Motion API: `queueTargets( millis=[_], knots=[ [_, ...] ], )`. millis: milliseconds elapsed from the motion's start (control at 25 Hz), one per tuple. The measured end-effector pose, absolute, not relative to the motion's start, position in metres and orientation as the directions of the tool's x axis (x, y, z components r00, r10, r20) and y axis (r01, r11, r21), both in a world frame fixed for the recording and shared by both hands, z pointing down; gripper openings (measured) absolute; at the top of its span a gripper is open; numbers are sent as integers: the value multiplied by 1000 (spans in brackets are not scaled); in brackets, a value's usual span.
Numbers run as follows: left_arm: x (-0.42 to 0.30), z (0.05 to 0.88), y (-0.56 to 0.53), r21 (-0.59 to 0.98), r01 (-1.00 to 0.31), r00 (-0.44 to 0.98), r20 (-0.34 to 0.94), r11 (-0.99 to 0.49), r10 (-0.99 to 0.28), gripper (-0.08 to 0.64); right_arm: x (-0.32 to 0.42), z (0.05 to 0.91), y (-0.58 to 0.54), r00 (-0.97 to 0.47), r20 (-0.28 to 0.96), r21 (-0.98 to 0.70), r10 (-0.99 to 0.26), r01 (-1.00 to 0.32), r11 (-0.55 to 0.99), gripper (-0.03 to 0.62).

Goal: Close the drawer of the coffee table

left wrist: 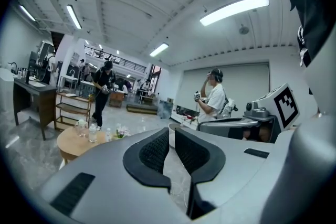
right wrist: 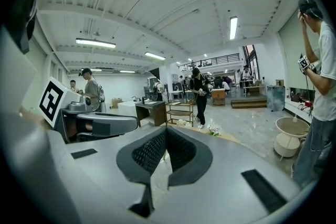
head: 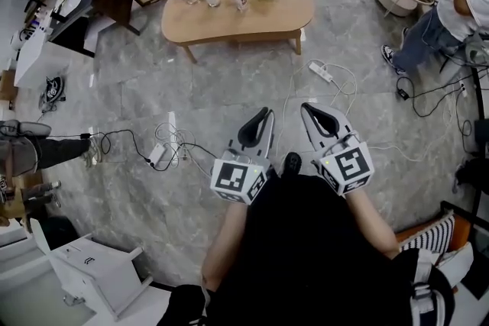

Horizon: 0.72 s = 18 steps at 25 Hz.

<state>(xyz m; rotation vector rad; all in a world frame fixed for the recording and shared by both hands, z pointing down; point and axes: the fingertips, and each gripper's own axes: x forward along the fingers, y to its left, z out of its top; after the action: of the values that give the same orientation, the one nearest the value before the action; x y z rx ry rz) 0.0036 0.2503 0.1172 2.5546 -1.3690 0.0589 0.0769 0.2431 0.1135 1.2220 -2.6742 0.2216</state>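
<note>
The coffee table (head: 283, 11) stands well apart from both grippers; its drawer cannot be made out. A power strip (head: 322, 72) and cables (head: 345, 88) lie on the floor between. The left gripper (head: 267, 115) jaws are barely apart and empty; the right gripper (head: 307, 109) jaws are closed and empty.

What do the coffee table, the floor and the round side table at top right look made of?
The coffee table looks like wood or wood veneer: matte light tan top with matching legs. The floor is probably polished stone or stone-look tile: grey with pale veining, straight seams and a soft sheen. The round side table has a smooth cream body of unclear material, and its top looks tan and wood-toned.
</note>
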Motion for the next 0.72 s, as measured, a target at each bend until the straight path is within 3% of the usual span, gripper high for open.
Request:
queueTargets(
  millis=[720],
  knots=[
    [15,128,287,198,-806,588,170,-558,-791,46,84,124,288,-641,228,-81,-733,-763,642,12]
  ],
)
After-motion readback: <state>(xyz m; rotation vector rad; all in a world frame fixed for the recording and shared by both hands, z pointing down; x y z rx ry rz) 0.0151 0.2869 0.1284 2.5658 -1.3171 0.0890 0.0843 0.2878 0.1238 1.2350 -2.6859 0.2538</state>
